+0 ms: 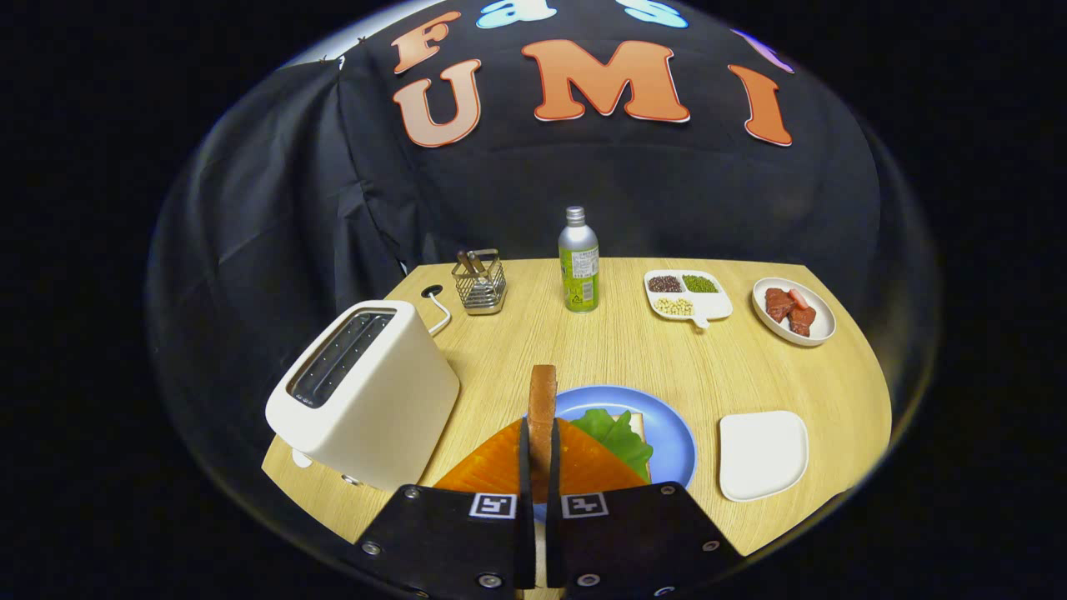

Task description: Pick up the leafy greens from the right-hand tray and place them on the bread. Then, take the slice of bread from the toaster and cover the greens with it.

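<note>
My gripper (542,454) is shut on a slice of bread (542,404), which stands on edge between the fingers with its brown crust facing me. Below and just ahead of the fingers lies a blue plate (671,433) that carries a bread slice with leafy greens (618,435) on top. To the left of the fingers stands the white toaster (367,392), its slots dark. The white right-hand tray (763,454) lies bare to the right of the plate.
Far across the wooden table (617,350) stand a wire basket (480,282), a green bottle (578,262), a divided dish of beans (685,295) and a plate of red meat pieces (793,310). A cable port (432,292) sits behind the toaster.
</note>
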